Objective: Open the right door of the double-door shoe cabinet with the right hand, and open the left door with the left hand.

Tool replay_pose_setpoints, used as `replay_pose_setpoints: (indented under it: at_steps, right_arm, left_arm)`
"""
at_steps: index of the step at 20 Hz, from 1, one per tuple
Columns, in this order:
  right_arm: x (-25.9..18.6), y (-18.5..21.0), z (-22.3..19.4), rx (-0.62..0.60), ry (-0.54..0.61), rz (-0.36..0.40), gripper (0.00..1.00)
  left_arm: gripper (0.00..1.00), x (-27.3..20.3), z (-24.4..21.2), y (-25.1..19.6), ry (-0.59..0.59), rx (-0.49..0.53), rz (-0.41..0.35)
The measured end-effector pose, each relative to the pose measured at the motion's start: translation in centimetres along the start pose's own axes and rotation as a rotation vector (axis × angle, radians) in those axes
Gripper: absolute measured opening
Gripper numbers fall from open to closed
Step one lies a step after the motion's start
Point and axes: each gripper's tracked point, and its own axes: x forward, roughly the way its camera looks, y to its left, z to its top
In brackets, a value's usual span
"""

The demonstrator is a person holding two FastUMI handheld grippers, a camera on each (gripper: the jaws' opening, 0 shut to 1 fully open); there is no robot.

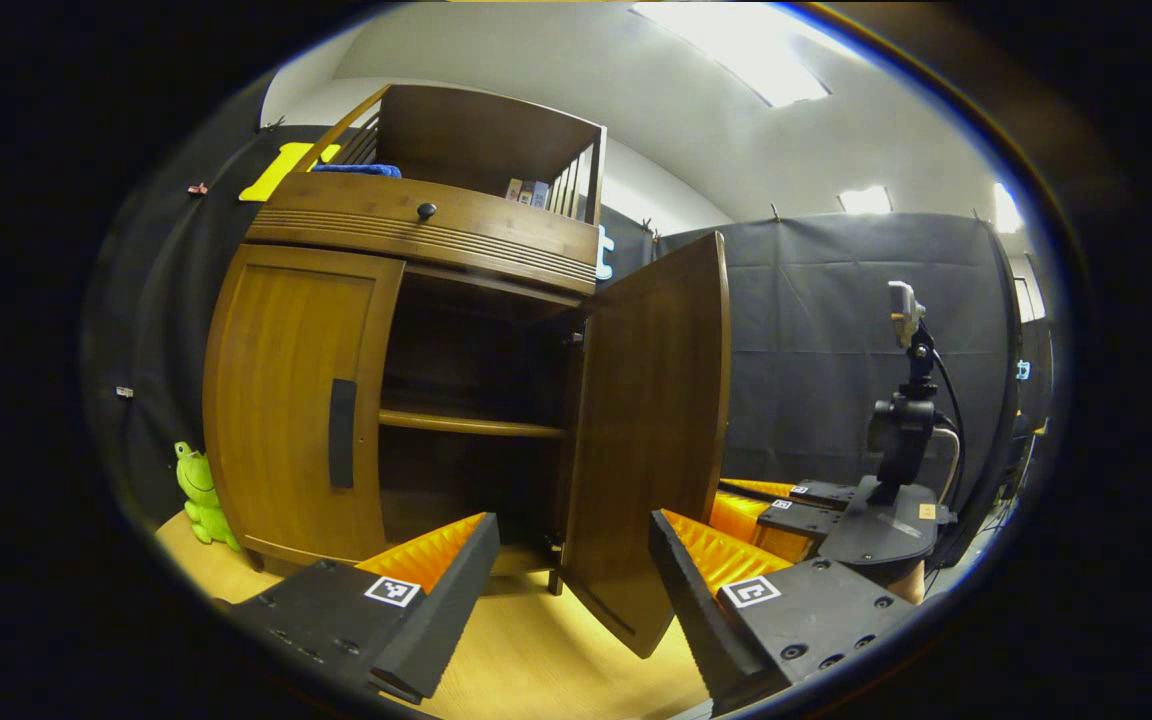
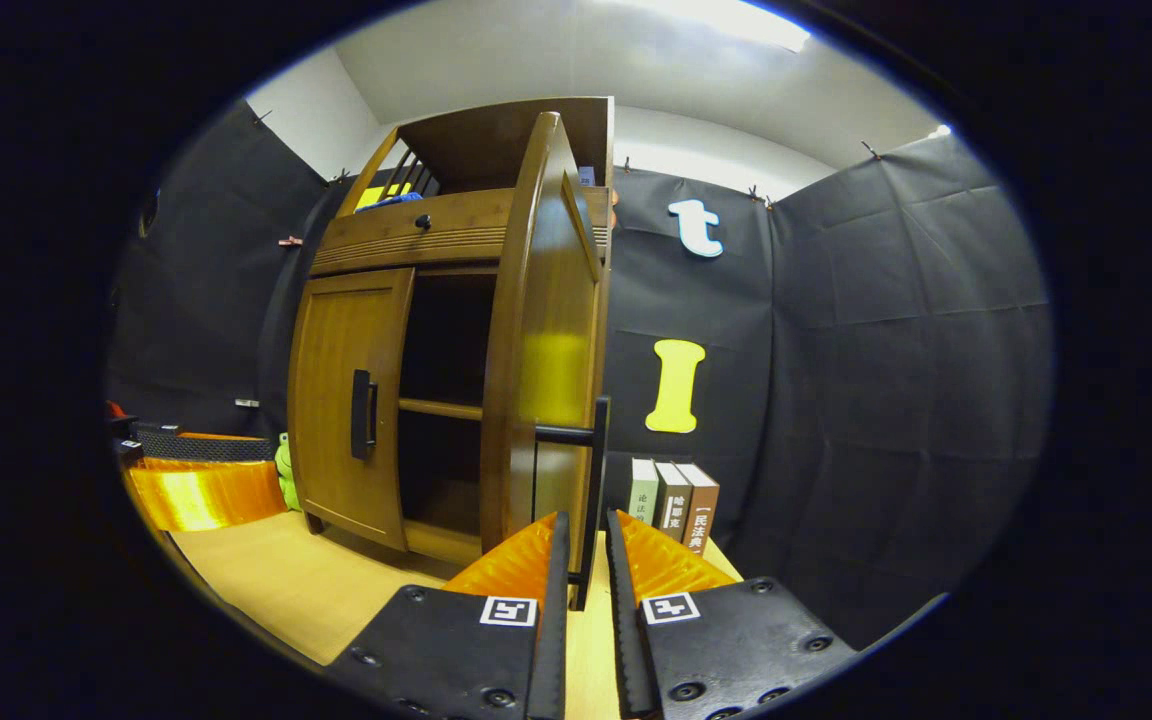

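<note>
On cabinet [image 1: 416, 330] | right door [image 2: 546, 330] open, shelves bare | right hand-held gripper [image 2: 584, 560] clamps handle [image 2: 591, 490] | left hand-held gripper [image 1: 576, 580] wide, empty

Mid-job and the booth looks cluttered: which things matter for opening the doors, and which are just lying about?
Job:
brown wooden shoe cabinet
open right door, its dark bar handle
closed left door, its dark handle
right gripper
left gripper

Lying about:
green plush frog
three upright books

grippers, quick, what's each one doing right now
Left tool: open, holding nothing, facing the cabinet.
Right tool: closed on the right door's handle, door swung open.
</note>
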Motion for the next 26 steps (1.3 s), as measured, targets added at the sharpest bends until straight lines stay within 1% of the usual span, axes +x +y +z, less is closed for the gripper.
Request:
replay_pose_setpoints:
  at_steps: [3,5,6,7,8,9,10,11,12,13,14,15,16,17,18,19,20,21,22,23,24,26]
  right_arm:
    - [-0.9,-2.4,0.2,-0.025,-0.002,-0.062,0.24]
    - [-2.0,-4.0,0.8,-0.016,-0.009,-0.107,0.24]
    - [-2.6,-4.4,1.5,-0.002,-0.021,-0.114,0.24]
    - [-3.1,-4.0,1.8,0.021,-0.027,-0.097,0.24]
    - [-3.5,-3.8,2.1,0.037,-0.027,-0.091,0.15]
    - [-3.9,-3.9,2.3,0.026,-0.027,-0.097,0.24]
    - [-4.2,-4.2,2.5,-0.023,-0.037,-0.125,0.24]
    - [-4.8,-4.6,3.1,-0.069,-0.058,-0.146,0.17]
    - [-5.5,-4.8,3.8,-0.099,-0.080,-0.164,0.20]
    - [-5.7,-4.5,4.1,-0.096,-0.091,-0.157,0.28]
    - [-5.8,-3.9,4.0,-0.068,-0.086,-0.134,0.28]
    - [-6.1,-3.4,3.7,-0.039,-0.071,-0.116,0.24]
    - [-6.3,-3.7,3.5,-0.033,-0.061,-0.125,0.28]
    - [-6.5,-3.6,3.0,-0.045,-0.058,-0.139,0.24]
    - [-6.6,-3.6,3.0,-0.061,-0.056,-0.146,0.23]
    - [-6.7,-3.3,3.0,-0.067,-0.051,-0.139,0.23]
    - [-6.7,-2.7,3.0,-0.063,-0.050,-0.120,0.23]
    - [-6.7,-2.2,3.0,-0.057,-0.050,-0.099,0.23]
    - [-6.8,-1.5,3.1,-0.053,-0.054,-0.082,0.23]
    - [-6.9,-0.9,3.2,-0.049,-0.058,-0.065,0.21]
    - [-6.2,-1.3,3.5,-0.044,-0.062,-0.051,0.23]
    - [-6.0,-0.5,3.6,-0.031,-0.066,-0.027,0.23]
  left_arm:
    - [0.94,0.1,0.1,-0.8,0.000,-0.005,-0.023]
    - [0.94,0.3,0.1,-0.9,-0.009,-0.012,-0.037]
    - [0.94,0.3,0.2,-1.1,-0.013,-0.015,-0.045]
    - [0.94,0.2,0.4,-1.3,-0.016,-0.018,-0.052]
    - [0.94,0.2,0.5,-1.6,-0.016,-0.020,-0.060]
    - [0.94,0.0,0.6,-1.9,-0.017,-0.019,-0.067]
    - [0.94,-0.1,0.5,-2.1,-0.019,-0.016,-0.072]
    - [0.94,-0.3,0.5,-2.2,-0.021,-0.013,-0.075]
    - [0.94,-0.4,0.4,-2.1,-0.024,-0.011,-0.079]
    - [0.94,-0.5,0.3,-2.2,-0.027,-0.013,-0.083]
    - [0.94,-0.5,0.4,-2.1,-0.031,-0.021,-0.086]
    - [0.94,-0.5,0.6,-1.9,-0.035,-0.032,-0.089]
    - [0.90,-0.3,0.5,-1.5,-0.036,-0.044,-0.088]
    - [0.90,-0.1,0.5,-0.9,-0.037,-0.052,-0.074]
    - [0.94,0.2,0.3,0.1,-0.037,-0.055,-0.044]
    - [0.94,0.3,0.2,1.2,-0.035,-0.054,-0.009]
    - [0.94,0.8,0.1,2.3,-0.030,-0.054,0.021]
    - [0.88,1.1,0.1,3.1,-0.027,-0.057,0.042]
    - [0.87,1.6,0.0,3.7,-0.023,-0.061,0.057]
    - [0.92,2.0,-0.1,4.3,-0.018,-0.065,0.069]
    - [0.93,2.1,-0.3,4.9,-0.013,-0.067,0.083]
    - [0.93,2.7,-0.4,6.3,-0.005,-0.051,0.119]
